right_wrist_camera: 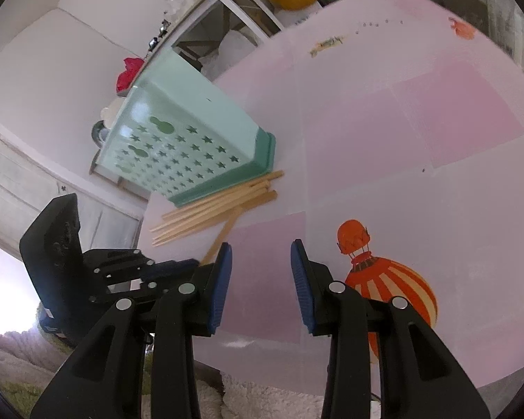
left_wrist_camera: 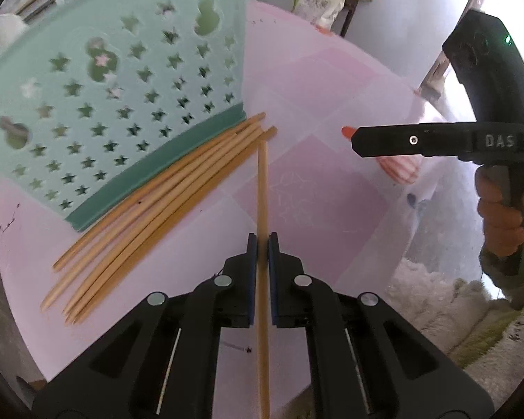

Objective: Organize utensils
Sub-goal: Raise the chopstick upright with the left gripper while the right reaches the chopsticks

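held chopstick: the single chopstick [left_wrist_camera: 263,209] is a plain, pale wooden stick with a squared blunt end that points away from the camera toward the holder.
left gripper: the left gripper [left_wrist_camera: 262,244] has its blue-padded fingers [left_wrist_camera: 251,255] clamped on that stick, which runs straight down the gap between them and on past the bottom of the left wrist view.
loose chopsticks: the bundle of chopsticks [left_wrist_camera: 157,206] lies flat on the pink tabletop [left_wrist_camera: 332,97], fanned a little, tapered tips toward the near left, blunt ends toward the far right.
position of bundle: just left of the left gripper's fingers, touching or nearly touching the base of the holder; well apart from the right gripper.
holder: the mint-green utensil holder [left_wrist_camera: 122,80] has star-shaped cutouts and a darker green base rim; it stands at the tabletop's far left edge.
right gripper: the right gripper [right_wrist_camera: 261,255] hovers above the tabletop, fingers [right_wrist_camera: 298,272] wide apart with nothing between them.
tabletop print: an orange striped balloon picture [right_wrist_camera: 394,289] sits beside the right gripper.
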The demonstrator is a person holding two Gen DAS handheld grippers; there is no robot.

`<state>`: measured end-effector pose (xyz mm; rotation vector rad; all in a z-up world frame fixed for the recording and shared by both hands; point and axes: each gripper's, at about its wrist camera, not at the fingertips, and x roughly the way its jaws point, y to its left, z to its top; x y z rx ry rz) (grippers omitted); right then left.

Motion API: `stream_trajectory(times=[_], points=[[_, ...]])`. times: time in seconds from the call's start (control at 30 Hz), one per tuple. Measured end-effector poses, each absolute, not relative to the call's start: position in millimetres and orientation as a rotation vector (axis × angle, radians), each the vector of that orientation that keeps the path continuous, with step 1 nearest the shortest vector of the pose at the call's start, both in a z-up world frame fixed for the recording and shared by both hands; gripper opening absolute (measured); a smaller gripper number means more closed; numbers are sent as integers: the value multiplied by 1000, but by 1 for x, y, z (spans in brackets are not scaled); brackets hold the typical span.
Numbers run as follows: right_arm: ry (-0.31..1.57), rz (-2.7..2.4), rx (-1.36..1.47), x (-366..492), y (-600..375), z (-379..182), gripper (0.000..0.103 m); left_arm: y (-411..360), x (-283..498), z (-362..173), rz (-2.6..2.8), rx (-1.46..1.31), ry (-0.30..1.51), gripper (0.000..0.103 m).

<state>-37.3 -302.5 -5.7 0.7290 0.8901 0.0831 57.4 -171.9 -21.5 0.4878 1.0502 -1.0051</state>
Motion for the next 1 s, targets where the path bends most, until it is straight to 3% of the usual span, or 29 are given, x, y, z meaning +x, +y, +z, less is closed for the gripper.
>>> stream_trajectory(times=[0.33, 0.57, 1.0], points=[[842, 218, 394, -12, -257, 32, 35, -71, 76, 31, -765, 41, 920, 5], [907, 420, 152, 49, -197, 26, 35, 9, 91, 44, -502, -315, 783, 5], [1078, 444, -106, 76, -159, 3, 35, 42, 86, -4, -413, -531, 854, 5]])
